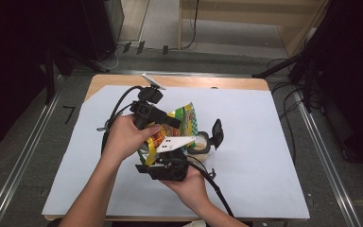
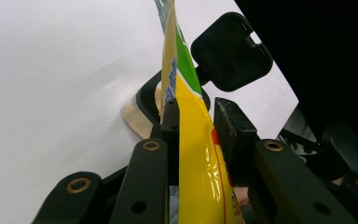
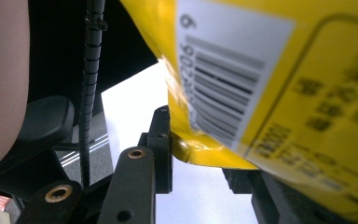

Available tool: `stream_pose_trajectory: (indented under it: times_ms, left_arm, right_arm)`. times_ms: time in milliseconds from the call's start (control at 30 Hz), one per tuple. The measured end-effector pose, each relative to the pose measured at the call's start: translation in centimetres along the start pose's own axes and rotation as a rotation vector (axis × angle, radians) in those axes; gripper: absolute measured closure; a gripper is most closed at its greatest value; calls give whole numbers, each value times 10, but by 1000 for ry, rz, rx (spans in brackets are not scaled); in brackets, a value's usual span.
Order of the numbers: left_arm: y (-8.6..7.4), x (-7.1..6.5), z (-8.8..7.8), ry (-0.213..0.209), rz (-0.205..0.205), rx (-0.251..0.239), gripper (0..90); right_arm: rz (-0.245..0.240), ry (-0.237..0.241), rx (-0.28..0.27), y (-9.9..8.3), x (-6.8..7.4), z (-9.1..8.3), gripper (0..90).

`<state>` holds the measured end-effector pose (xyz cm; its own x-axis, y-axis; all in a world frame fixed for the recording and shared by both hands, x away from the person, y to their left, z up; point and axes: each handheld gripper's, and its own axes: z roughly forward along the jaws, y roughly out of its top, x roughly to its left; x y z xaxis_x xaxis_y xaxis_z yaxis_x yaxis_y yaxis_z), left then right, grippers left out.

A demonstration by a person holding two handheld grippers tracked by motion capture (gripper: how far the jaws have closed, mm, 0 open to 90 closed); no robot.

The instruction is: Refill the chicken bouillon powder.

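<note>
A yellow and green snack bag point(image 1: 185, 118) is held up over the middle of the table between both grippers. My left gripper point(image 1: 170, 120) grips its upper part; in the left gripper view the bag point(image 2: 193, 140) stands edge-on between the two pads of that gripper point(image 2: 198, 121). My right gripper point(image 1: 158, 158) is below it, and in the right gripper view its jaws point(image 3: 200, 149) pinch the bag's lower corner point(image 3: 205, 156) near a barcode. The right jaw there is mostly hidden behind the bag.
A small round container point(image 1: 201, 144) with a black rim and an open hinged black lid point(image 1: 216, 132) sits just right of the bag. A white sheet point(image 1: 255, 142) covers the wooden table. A small white object point(image 1: 153, 81) lies at the far edge.
</note>
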<state>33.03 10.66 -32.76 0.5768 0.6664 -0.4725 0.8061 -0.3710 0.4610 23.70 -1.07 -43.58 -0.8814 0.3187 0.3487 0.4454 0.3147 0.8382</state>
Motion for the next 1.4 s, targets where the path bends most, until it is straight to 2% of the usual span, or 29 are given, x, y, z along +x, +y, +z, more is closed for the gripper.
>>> stream_pose_trajectory:
  times_ms: [167, 667, 967, 1233, 1400]
  left_arm:
    - [0, -2, 1, 11, 5, 6, 740]
    - [-1, -5, 2, 10, 11, 7, 739]
    - [0, 1, -3, -20, -7, -32, 742]
    - [1, 1, -3, -25, -3, -43, 731]
    - [1, 2, -1, -25, -4, -33, 737]
  right_arm:
    - [1, -6, 3, -1, -1, 1, 697]
    - [-7, -14, -1, -4, -2, 3, 696]
    - [-5, 1, -12, 1, 1, 0, 705]
    - [2, 5, -17, 1, 0, -2, 705]
    - [-2, 1, -14, 0, 0, -1, 704]
